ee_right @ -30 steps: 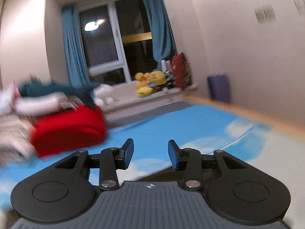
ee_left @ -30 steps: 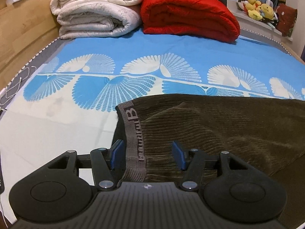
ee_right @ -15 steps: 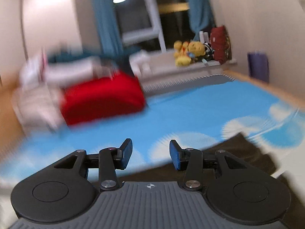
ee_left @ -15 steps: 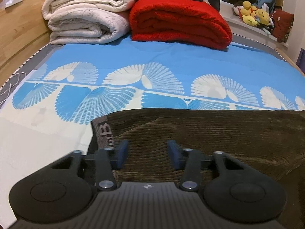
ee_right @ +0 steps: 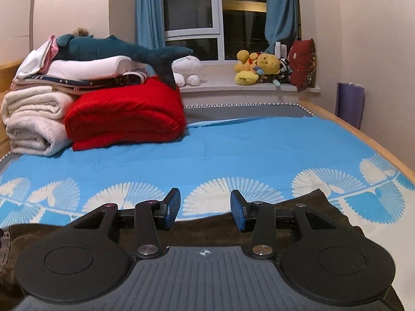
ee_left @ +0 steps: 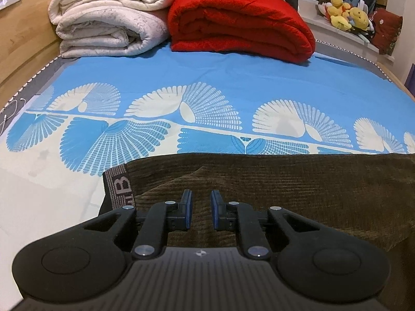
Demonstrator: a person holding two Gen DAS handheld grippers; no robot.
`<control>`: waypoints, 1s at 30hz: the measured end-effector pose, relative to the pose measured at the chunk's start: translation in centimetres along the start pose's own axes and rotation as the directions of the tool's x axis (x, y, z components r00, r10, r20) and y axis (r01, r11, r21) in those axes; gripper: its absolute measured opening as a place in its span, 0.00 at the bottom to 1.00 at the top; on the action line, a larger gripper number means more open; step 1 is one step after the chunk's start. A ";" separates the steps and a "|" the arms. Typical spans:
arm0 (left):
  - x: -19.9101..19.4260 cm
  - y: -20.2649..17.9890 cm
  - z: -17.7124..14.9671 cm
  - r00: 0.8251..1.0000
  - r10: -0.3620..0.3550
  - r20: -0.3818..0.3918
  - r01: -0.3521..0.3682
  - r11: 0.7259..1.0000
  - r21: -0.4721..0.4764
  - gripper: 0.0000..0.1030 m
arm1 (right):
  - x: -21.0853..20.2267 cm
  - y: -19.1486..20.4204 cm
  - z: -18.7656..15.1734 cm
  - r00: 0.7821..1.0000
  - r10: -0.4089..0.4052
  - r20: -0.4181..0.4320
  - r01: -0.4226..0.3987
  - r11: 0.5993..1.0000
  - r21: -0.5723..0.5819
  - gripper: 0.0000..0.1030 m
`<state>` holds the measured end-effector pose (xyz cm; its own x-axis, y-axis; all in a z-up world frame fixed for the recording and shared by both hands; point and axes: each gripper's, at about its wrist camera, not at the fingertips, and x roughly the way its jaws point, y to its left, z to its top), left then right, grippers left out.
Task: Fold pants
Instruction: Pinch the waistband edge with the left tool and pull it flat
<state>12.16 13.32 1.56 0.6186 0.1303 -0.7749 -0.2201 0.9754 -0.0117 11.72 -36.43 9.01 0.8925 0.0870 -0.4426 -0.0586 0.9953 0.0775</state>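
My left gripper (ee_left: 201,212) has slid in from the lettered grey waistband (ee_left: 119,190) toward the middle of the brown corduroy pants (ee_left: 298,194); a second ago the band sat between widely spread pads, now it lies off to the left and a raised ridge of corduroy runs up between the blue pads (ee_left: 188,213); the jaws are closing as I speak, a narrow gap left between them, and I cannot see cloth actually pinched yet, so I call it nearly shut but not yet gripping; my read is that I'm gathering a pinch of the upper layer so I can carry it over for a fold. The pants lie spread across the near part of the blue fan-patterned bedsheet (ee_left: 207,83), stretching off to the right; the folded red blanket (ee_left: 241,23) and the white blankets (ee_left: 109,18) sit well apart at the far end. On the other side, the blur has gone and the view has swung round from the wall and window to square up on the bed; my right gripper (ee_right: 205,207) hovers low over the far edge of the pants, jaws half spread with nothing between them but sheet beyond; it looks along the bed only gently downward, while the left one pitches steeply down at the cloth; I judge the fold itself not yet begun.
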 end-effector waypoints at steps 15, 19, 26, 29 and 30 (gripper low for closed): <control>4.8 6.1 2.9 1.000 -0.014 -0.006 0.012 0.980 -0.200 0.10 | 2.1 -0.1 0.2 0.998 0.039 -0.047 -0.036 0.997 0.062 0.36; 7.4 7.9 3.3 0.999 -0.042 -0.032 0.033 0.968 -0.250 0.11 | 1.9 0.3 0.2 0.998 0.050 -0.038 -0.049 0.998 0.031 0.37; 11.6 6.4 4.3 0.999 -0.035 -0.024 0.031 0.988 -0.150 0.53 | 2.2 1.1 0.0 0.998 0.044 -0.046 -0.046 0.998 -0.048 0.39; 13.0 5.1 4.8 1.000 -0.027 0.001 0.027 0.998 -0.051 0.70 | 2.5 1.0 -0.2 0.998 0.036 -0.058 -0.040 0.997 -0.065 0.39; 13.5 4.7 4.8 0.999 -0.036 -0.009 0.035 0.999 -0.025 0.72 | 2.6 1.0 -0.3 0.997 0.034 -0.062 -0.039 0.997 -0.072 0.39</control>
<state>23.12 20.56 -5.92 0.6193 0.0940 -0.7795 -0.2169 0.9746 -0.0549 13.85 -35.18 7.68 0.8603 0.1237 -0.4946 -0.1254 0.9917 0.0300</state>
